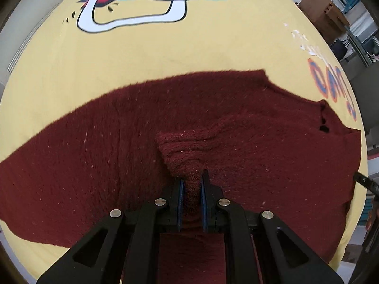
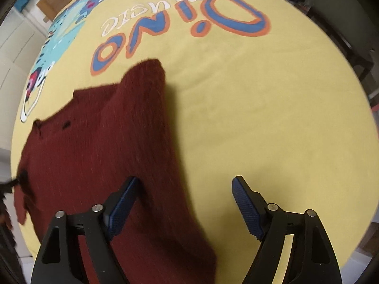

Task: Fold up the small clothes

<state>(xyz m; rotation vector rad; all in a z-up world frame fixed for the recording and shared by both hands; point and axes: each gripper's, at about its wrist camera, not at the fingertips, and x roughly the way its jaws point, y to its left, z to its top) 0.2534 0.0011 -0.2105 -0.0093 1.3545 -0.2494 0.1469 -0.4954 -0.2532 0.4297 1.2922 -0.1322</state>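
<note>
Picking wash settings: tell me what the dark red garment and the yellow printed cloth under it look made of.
Dark red garment: looks like fuzzy knit, wool or acrylic; matte nap, hazy edges, faint ribbing, pale lint specks. It bunches softly between the left gripper pads. Yellow cloth: seemingly short-pile fabric, matte, with flat printed lettering. Exact fibres can't be told.

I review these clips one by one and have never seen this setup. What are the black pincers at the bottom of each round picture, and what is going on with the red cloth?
Each picture comes from a fisheye camera mounted on a hand-held gripper, looking forward along its two blue-padded fingers; a person holds one gripper in each hand. In the left wrist view, the left gripper is shut, pinching a bunched-up piece of a dark red fuzzy sweater. In the right wrist view, the right gripper is open and holds nothing; it sits over the same sweater's edge. The sweater lies on a yellow cloth printed with a cartoon dinosaur and the word "Dino".
</note>
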